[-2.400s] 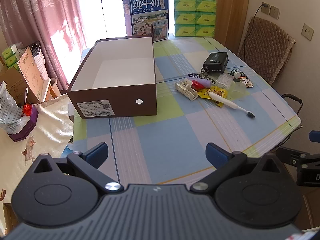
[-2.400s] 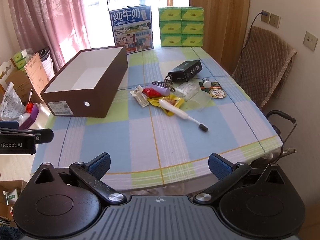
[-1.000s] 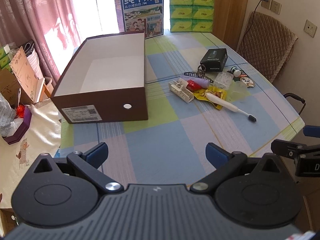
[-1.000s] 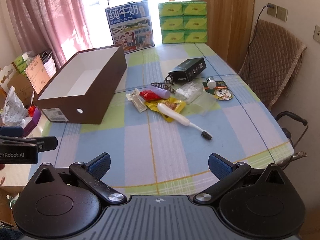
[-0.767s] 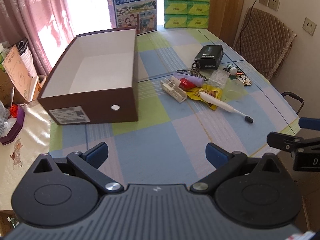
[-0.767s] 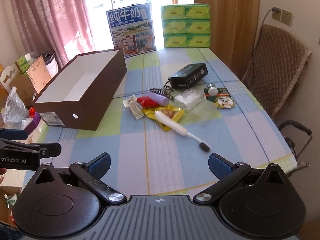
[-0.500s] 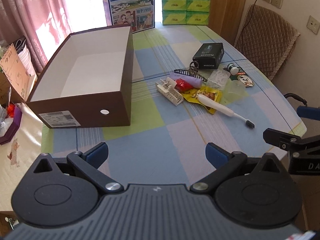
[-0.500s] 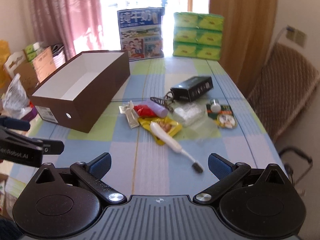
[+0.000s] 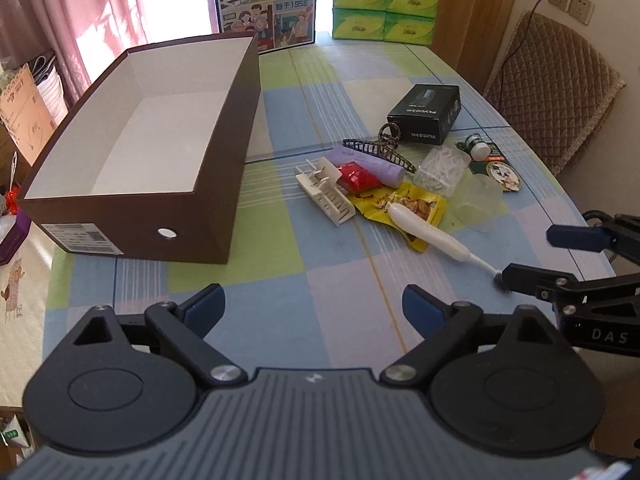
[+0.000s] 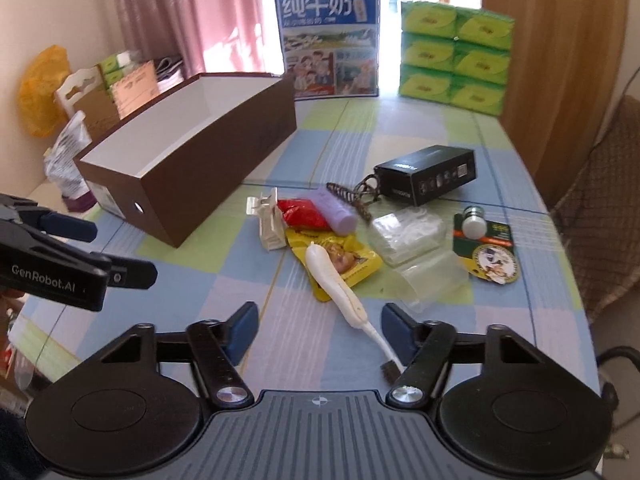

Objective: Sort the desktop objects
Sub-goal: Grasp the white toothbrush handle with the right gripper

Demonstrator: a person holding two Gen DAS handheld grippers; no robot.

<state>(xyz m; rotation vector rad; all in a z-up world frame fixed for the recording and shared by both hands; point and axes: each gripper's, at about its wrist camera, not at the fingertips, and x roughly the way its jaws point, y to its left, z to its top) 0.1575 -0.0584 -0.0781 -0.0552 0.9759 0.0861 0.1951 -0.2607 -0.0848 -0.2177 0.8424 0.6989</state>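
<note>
A heap of small things lies mid-table: a white toothbrush (image 9: 424,232) (image 10: 336,280) on a yellow snack packet (image 10: 352,260), a red packet (image 10: 300,212), a purple tube (image 10: 336,210), a white plastic clip (image 10: 268,220), a hair claw (image 10: 352,196) and a black box (image 10: 428,174). To the left stands an empty brown box (image 9: 132,220) (image 10: 216,176), white inside. My right gripper (image 10: 320,322) (image 9: 538,256) hovers over the toothbrush's brush end, its jaws closing; the thin neck shows between them, untouched. My left gripper (image 9: 314,304) (image 10: 104,250) is open over bare cloth, its jaws closing slightly on nothing.
A clear box of picks (image 10: 408,232), a clear cup (image 10: 434,276), a small bottle (image 10: 472,220) and a round badge card (image 10: 494,256) lie right of the heap. A milk carton (image 10: 328,40) and green tissue packs (image 10: 456,40) stand at the far edge. A chair (image 9: 552,92) stands right.
Both grippers have come forward and lower over the table. The right gripper's jaws have narrowed a lot and now frame the toothbrush's neck. The left jaws have narrowed slightly.
</note>
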